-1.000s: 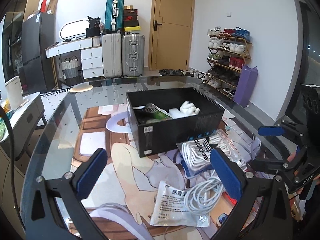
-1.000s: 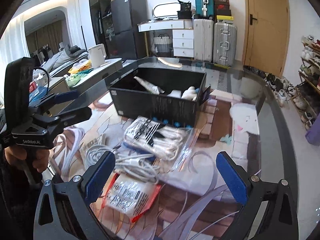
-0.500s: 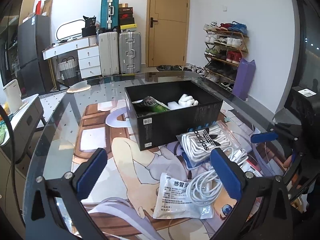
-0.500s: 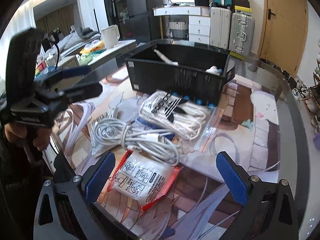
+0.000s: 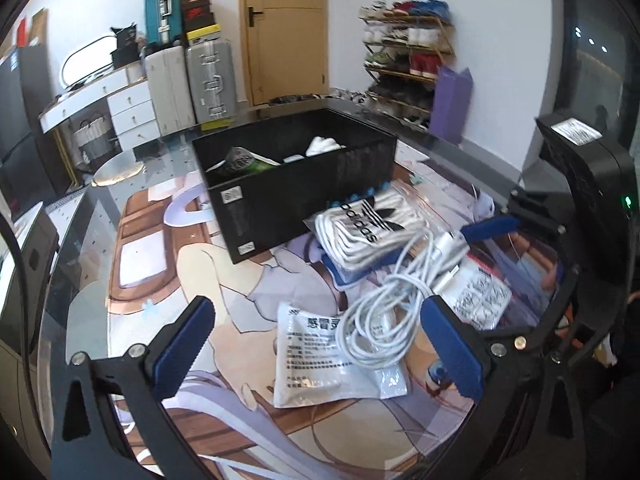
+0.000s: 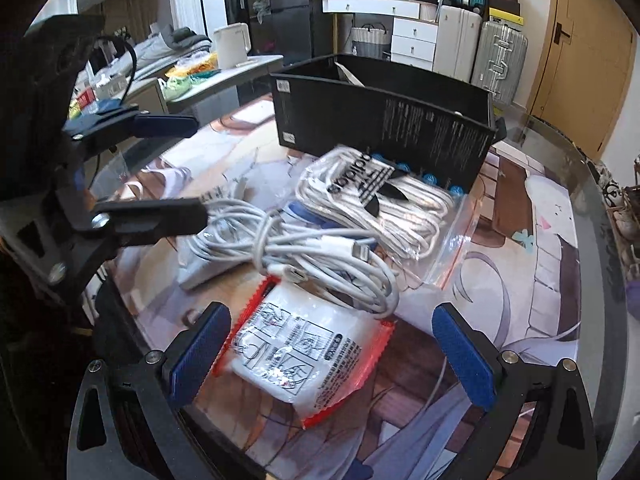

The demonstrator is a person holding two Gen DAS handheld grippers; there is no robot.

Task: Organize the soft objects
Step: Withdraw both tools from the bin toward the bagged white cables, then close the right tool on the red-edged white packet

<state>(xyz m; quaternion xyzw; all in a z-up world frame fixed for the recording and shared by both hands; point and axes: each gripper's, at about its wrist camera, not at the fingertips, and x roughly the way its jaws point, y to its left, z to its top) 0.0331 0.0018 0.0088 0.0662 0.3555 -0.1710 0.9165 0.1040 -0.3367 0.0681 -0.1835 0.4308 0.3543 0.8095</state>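
Partly done: a few items, hard to identify, already in black box point(image 5: 304, 184). Left on table point(image 6: 532, 240): cable bundle point(image 6: 304, 252), adidas bag point(image 6: 372, 200), red-edged pouch point(image 6: 308, 352), white sachet point(image 5: 316, 344). Both jaws wide open, empty.

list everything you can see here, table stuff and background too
box: 1, black, open, on the table, a few items inside
bagged cords: 1 clear bag, white, against the box
loose cable: 1 bundle, white, atop the packets
red-edged packet: 1, white, nearest the right tongs
printed pouch: 1, white, under the cable
table: 1, glass over a cartoon mat
suitcases: 3, white, silver, teal, by the door
shoe rack: 1, right wall
left tongs: open, empty
right tongs: open, empty
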